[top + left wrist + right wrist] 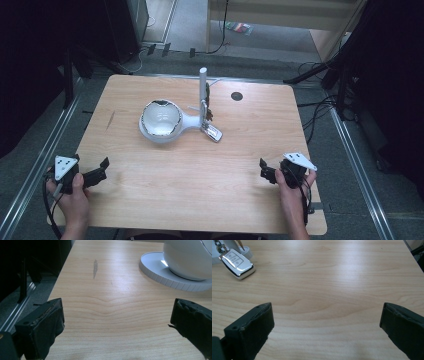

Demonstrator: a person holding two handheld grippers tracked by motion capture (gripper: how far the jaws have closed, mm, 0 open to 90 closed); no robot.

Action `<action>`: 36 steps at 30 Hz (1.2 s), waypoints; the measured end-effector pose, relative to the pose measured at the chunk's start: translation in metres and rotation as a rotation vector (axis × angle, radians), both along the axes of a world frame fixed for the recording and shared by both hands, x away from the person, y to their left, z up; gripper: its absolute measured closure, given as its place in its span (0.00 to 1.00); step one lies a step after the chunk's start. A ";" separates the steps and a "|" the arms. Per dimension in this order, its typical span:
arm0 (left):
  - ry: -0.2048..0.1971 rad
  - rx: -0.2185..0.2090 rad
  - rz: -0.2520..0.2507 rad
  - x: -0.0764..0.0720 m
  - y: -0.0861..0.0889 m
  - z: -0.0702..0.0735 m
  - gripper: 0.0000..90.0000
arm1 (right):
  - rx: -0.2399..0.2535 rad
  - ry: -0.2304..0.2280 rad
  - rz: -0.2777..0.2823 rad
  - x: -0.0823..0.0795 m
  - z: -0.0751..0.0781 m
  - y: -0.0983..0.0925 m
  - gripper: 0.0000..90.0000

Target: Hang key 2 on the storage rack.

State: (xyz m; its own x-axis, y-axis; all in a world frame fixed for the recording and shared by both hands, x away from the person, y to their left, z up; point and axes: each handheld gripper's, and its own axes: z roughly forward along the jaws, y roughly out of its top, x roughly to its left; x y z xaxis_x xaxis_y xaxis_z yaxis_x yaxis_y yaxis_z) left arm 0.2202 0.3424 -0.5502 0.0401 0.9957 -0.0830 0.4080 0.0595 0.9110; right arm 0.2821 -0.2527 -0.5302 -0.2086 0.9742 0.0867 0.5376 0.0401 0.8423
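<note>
High view: left tool and right tool both sit low near the front edge of the bench, jaws spread wide w/ nothing between them, well apart from the work, which is mid-bench: a white lamp w/ round head on a ribbed base, and just beside its upright post a chrome car key fob lying flat, ring end toward the post. Fob looks small, rigid, light but slick, so probably best pinched across its long edges, not the glossy button face; lamp seems top-heavy, may tip if nudged. Right gripper view cuts the key ring off at the frame edge, so can't tell if it's hooked to the post, and left gripper view crops the lamp head.
</note>
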 end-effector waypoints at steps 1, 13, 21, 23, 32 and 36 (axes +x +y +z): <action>0.001 0.001 -0.002 0.000 0.000 0.000 0.00 | 0.000 0.003 -0.001 -0.002 -0.002 -0.002 0.00; 0.002 0.005 -0.012 0.000 -0.001 0.000 0.00 | -0.008 -0.048 -0.043 -0.026 -0.004 -0.031 0.00; -0.012 0.031 -0.038 -0.001 -0.003 0.000 0.00 | 0.016 -0.046 -0.071 -0.036 -0.008 -0.053 0.00; -0.015 0.044 -0.046 -0.001 -0.004 0.000 0.00 | 0.010 -0.056 -0.079 -0.039 -0.008 -0.061 0.00; -0.027 0.045 -0.063 -0.002 -0.004 0.000 0.00 | 0.001 -0.079 -0.098 -0.048 -0.010 -0.085 0.00; -0.019 0.037 -0.080 -0.001 -0.004 0.000 0.00 | 0.018 -0.111 -0.168 -0.054 -0.015 -0.087 0.00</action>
